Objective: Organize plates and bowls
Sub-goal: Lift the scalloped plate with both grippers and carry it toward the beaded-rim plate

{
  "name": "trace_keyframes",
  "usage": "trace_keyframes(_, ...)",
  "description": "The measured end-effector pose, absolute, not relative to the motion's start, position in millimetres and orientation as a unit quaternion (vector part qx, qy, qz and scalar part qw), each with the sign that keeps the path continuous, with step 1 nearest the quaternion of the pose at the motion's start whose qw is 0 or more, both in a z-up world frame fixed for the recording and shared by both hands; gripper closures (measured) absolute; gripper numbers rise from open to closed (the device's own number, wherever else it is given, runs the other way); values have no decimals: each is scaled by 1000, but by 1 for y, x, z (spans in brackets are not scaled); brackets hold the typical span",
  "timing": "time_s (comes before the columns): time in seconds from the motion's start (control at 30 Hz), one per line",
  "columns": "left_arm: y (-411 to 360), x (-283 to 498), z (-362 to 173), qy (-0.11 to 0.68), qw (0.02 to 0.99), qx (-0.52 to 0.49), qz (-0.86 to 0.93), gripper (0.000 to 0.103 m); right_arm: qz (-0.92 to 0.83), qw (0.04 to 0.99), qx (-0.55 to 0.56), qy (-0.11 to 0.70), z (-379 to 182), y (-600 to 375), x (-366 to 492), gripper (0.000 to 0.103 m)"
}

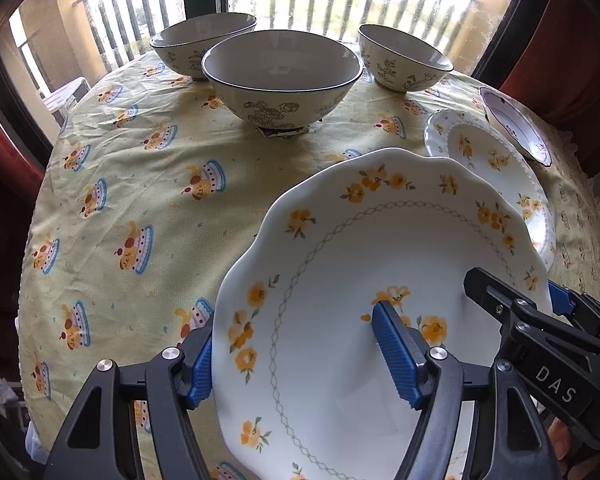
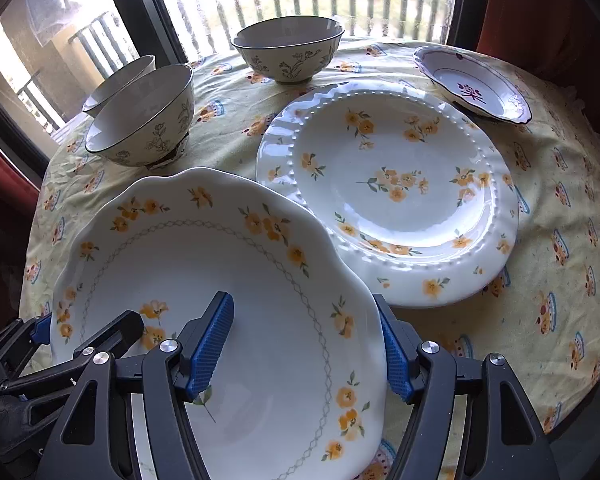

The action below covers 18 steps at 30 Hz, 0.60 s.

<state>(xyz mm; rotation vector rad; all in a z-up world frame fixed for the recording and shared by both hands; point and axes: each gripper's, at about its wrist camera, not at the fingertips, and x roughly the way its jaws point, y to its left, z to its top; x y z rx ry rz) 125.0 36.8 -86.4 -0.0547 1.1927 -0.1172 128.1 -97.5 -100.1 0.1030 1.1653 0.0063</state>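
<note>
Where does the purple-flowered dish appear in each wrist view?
Left wrist: purple dish at the far right edge, behind the beaded plate.
Right wrist: purple dish at upper right, behind the same plate.
Shared landmark: the scalloped plate in the foreground.

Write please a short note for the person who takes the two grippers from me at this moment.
Left gripper and right gripper: each clamps one side of the scalloped plate, tilted above the tablecloth.
Beaded plate lies beside it; small purple-edged dish behind.
Three bowls stand apart near the window.
Done: nothing stacked yet.
Left: stack plates, nest bowls.
</note>
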Motion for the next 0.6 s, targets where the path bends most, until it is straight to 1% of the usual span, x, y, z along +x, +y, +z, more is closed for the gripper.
trace_keyframes(0.27,-17,119,-80,555,830,-34,-54,31,10,839,34,543,-88,-147,130,31)
trace_keyframes(0.6,-93,113,-80,548,833,-26,-69,31,-7,842,43,538,-82,-223,122,31)
